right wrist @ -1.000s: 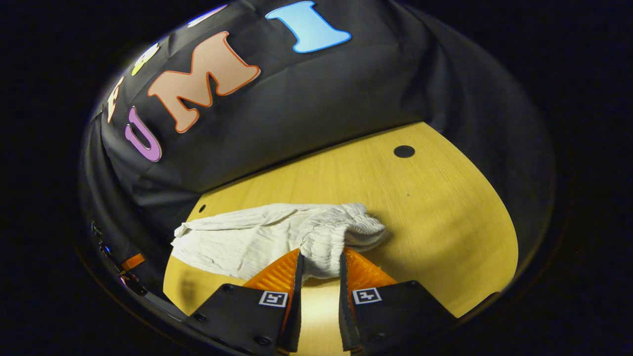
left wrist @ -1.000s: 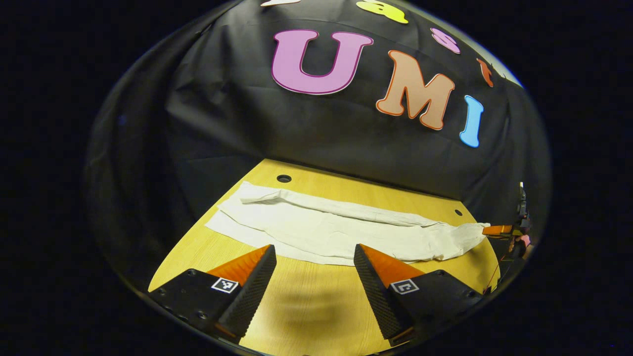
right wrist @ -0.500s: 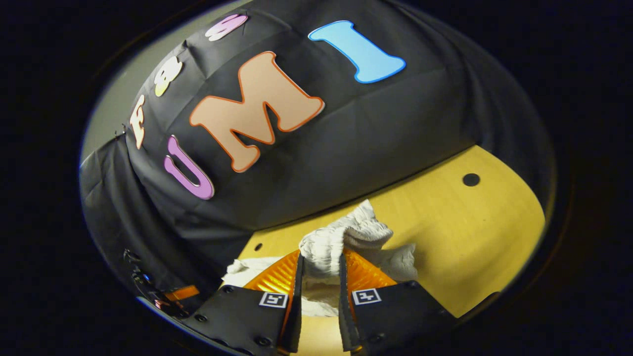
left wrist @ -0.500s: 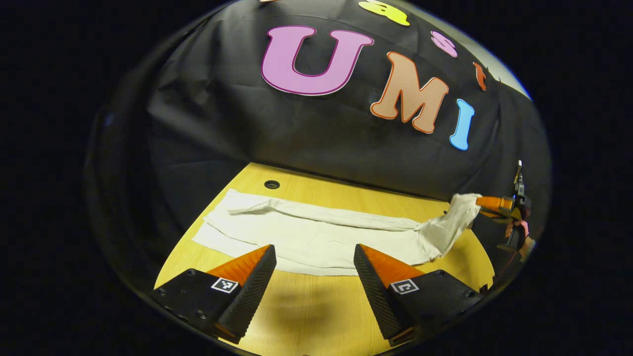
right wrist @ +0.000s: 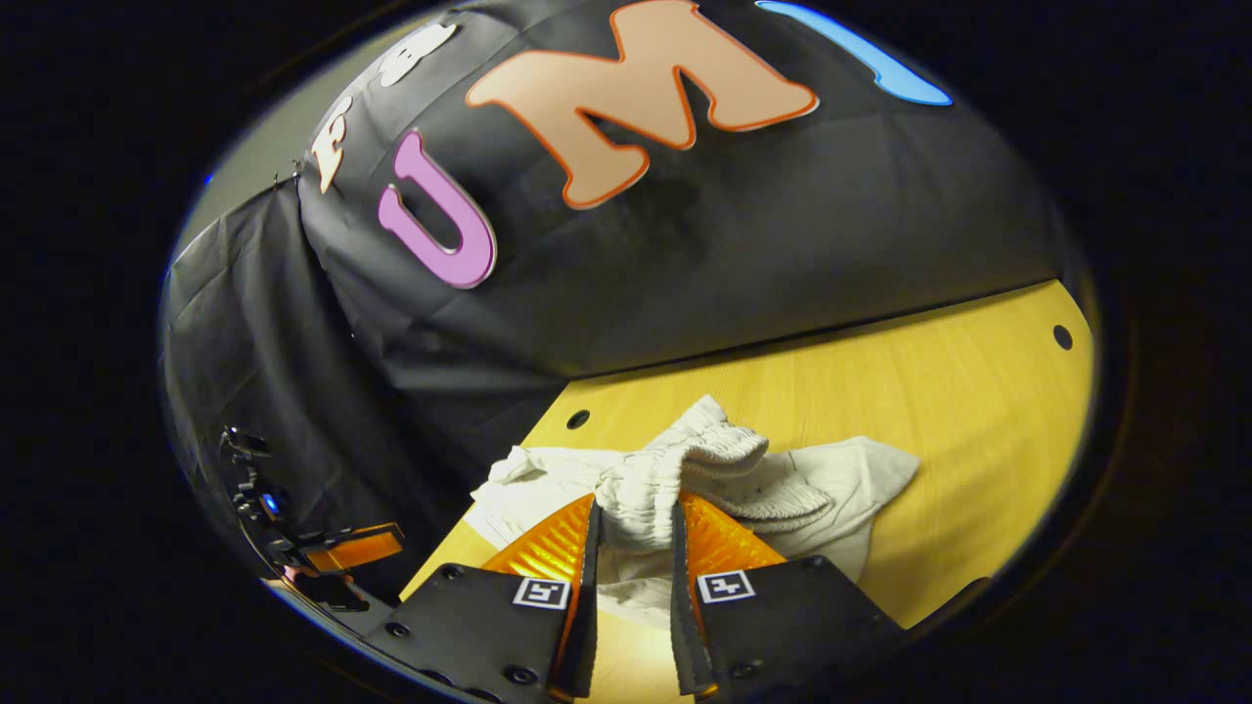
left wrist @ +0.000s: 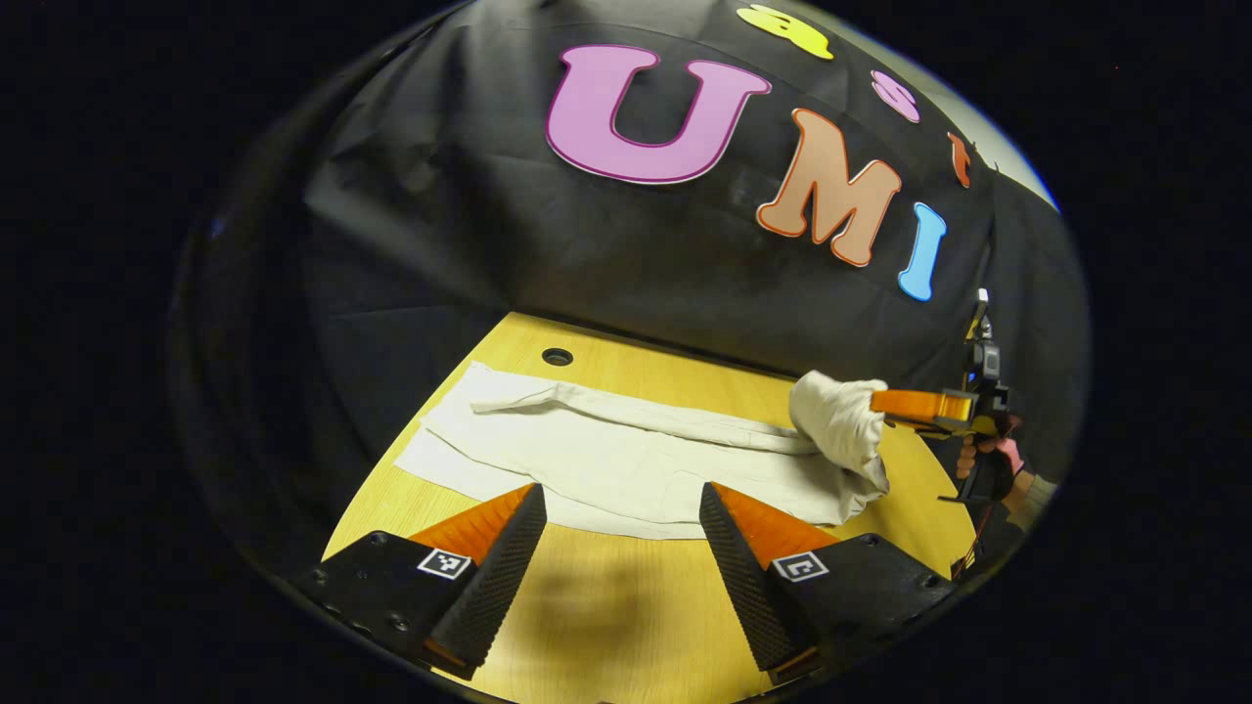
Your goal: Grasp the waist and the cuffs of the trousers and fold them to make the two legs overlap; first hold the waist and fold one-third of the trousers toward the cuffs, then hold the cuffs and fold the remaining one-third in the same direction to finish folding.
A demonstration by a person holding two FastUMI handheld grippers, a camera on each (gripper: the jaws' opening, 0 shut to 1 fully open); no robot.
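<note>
Trousers (left wrist: 626,460): laid flat along the table (left wrist: 606,616), legs overlapped, cuffs at the far end.
Waist (right wrist: 685,464): lifted off the table, pinched by both fingers of the right gripper (right wrist: 631,548).
Left gripper (left wrist: 621,528): spread wide, nothing held, hanging just before the near hem.
Advice: waist should be carried low toward the cuffs and laid down at one third, edges kept aligned.

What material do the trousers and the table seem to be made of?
Trousers: probably thin woven cotton or linen, off-white and matte; it creases softly, with a gathered waist. Table: wood or wood-look laminate, yellow with fine straight grain and a slight sheen.
</note>
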